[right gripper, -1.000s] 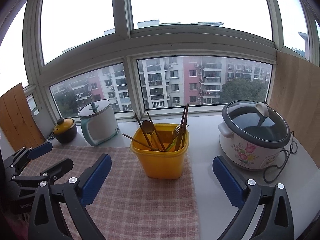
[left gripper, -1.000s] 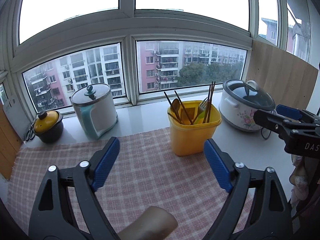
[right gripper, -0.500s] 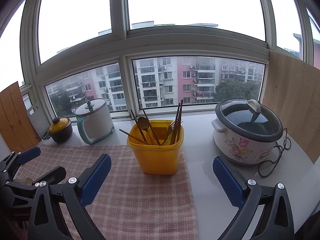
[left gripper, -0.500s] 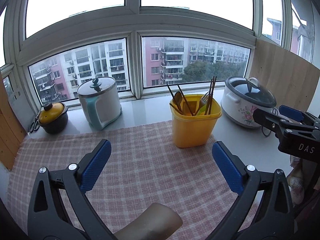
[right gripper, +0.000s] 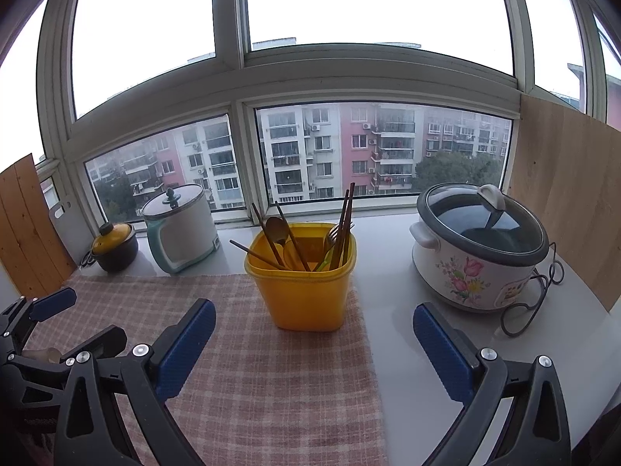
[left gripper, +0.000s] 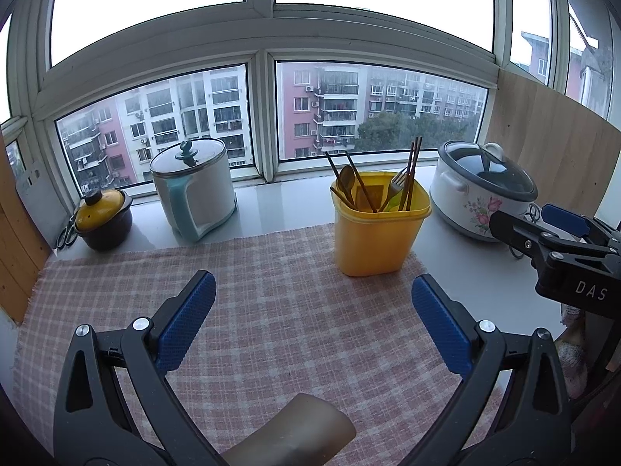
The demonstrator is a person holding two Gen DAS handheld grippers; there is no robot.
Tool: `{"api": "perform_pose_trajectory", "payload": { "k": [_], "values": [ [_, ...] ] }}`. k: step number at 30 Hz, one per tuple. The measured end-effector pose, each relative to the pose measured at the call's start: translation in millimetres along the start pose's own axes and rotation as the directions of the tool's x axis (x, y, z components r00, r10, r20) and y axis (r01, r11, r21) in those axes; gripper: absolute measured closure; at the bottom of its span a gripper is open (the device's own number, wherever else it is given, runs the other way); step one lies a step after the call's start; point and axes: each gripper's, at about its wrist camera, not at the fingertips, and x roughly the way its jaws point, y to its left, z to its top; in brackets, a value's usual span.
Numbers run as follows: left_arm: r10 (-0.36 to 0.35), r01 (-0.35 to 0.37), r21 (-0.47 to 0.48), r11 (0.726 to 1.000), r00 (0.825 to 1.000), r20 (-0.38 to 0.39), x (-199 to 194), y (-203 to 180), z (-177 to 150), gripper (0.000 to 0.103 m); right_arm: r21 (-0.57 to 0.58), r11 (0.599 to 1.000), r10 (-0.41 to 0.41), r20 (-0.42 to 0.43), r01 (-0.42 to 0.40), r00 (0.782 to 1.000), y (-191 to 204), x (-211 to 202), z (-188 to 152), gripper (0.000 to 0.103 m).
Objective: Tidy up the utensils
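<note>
Below the window, a checked cloth [left gripper: 271, 330] covers the counter; both grippers hover over it tilted downward, the left gripper [left gripper: 313, 310] and right gripper [right gripper: 314, 334] spread wide, empty. Ahead, the yellow holder [right gripper: 306, 295] stands on the cloth's far right corner, holding upright chopsticks [right gripper: 345, 225], spoon [right gripper: 276, 229] and fork [left gripper: 396, 188].

Woven checked cloth [left gripper: 295, 310], matt and rough, over smooth glossy white worktop [right gripper: 392, 240]. Yellow tub [right gripper: 306, 295] of smooth plastic; wooden chopsticks [right gripper: 345, 217] inside. Glass-lidded cooker [right gripper: 477, 256], glazed pot [left gripper: 103, 219], matt wood panel [right gripper: 566, 194]. Ribbed blue pads [left gripper: 186, 318] on black plastic tool.
</note>
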Motion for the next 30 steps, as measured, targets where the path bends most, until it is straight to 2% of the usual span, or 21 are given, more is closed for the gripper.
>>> {"api": "perform_pose_trajectory", "payload": {
  "k": [30],
  "values": [
    [-0.004,0.004,-0.003,1.000,1.000,-0.007,-0.4,0.0,-2.8,0.000,-0.007,1.000,0.005,-0.015,-0.005,1.000,2.6,1.8,-5.2,0.000]
  ]
}}
